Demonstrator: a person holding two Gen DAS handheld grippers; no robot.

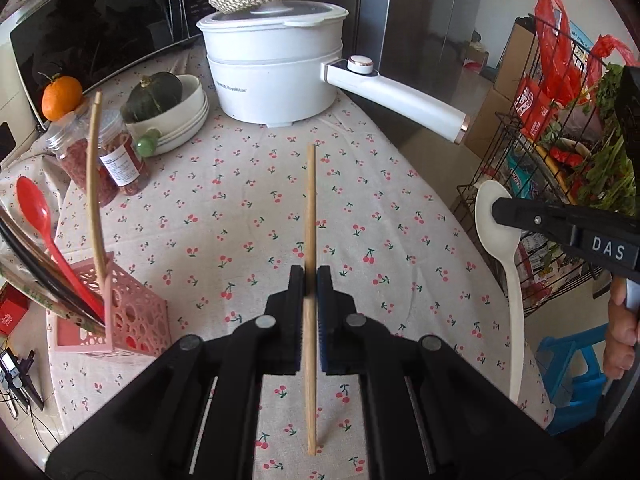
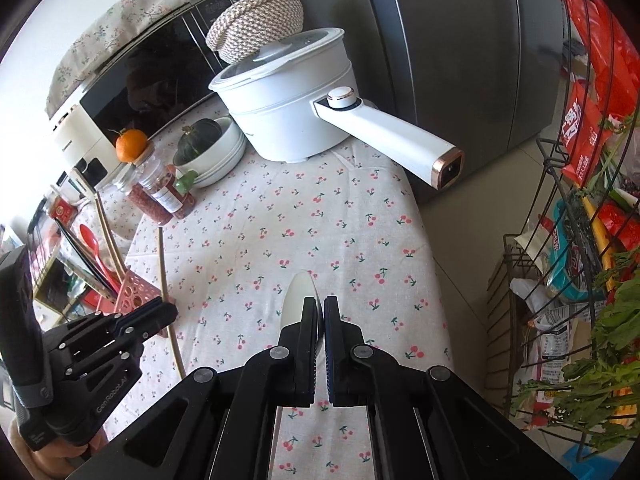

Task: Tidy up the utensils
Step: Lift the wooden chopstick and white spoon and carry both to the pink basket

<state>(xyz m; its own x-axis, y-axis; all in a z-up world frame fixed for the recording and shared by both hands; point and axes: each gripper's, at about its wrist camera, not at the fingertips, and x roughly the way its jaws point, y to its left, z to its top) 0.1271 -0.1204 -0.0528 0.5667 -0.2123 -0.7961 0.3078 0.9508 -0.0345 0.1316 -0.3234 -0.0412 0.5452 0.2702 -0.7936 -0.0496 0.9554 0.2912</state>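
My left gripper (image 1: pixel 310 280) is shut on a wooden chopstick (image 1: pixel 310 208), which it holds above the cherry-print tablecloth (image 1: pixel 240 208). At the left stands a pink perforated holder (image 1: pixel 132 320) with a red spoon (image 1: pixel 36 208), another wooden chopstick (image 1: pixel 94 184) and dark chopsticks in it. My right gripper (image 2: pixel 321 304) is shut on the bowl end of a white spoon (image 2: pixel 296 300). In the left wrist view that spoon (image 1: pixel 514 300) hangs handle-down from the right gripper (image 1: pixel 498 210) past the table's right edge. The right wrist view shows the left gripper (image 2: pixel 168 312) next to the pink holder (image 2: pixel 134 288).
A white electric pot (image 1: pixel 272 80) with a long handle stands at the back. Stacked bowls holding a green squash (image 1: pixel 176 108), two jars (image 1: pixel 116 160) and an orange (image 1: pixel 62 96) sit at the back left. A wire rack (image 1: pixel 560 160) of groceries stands right of the table.
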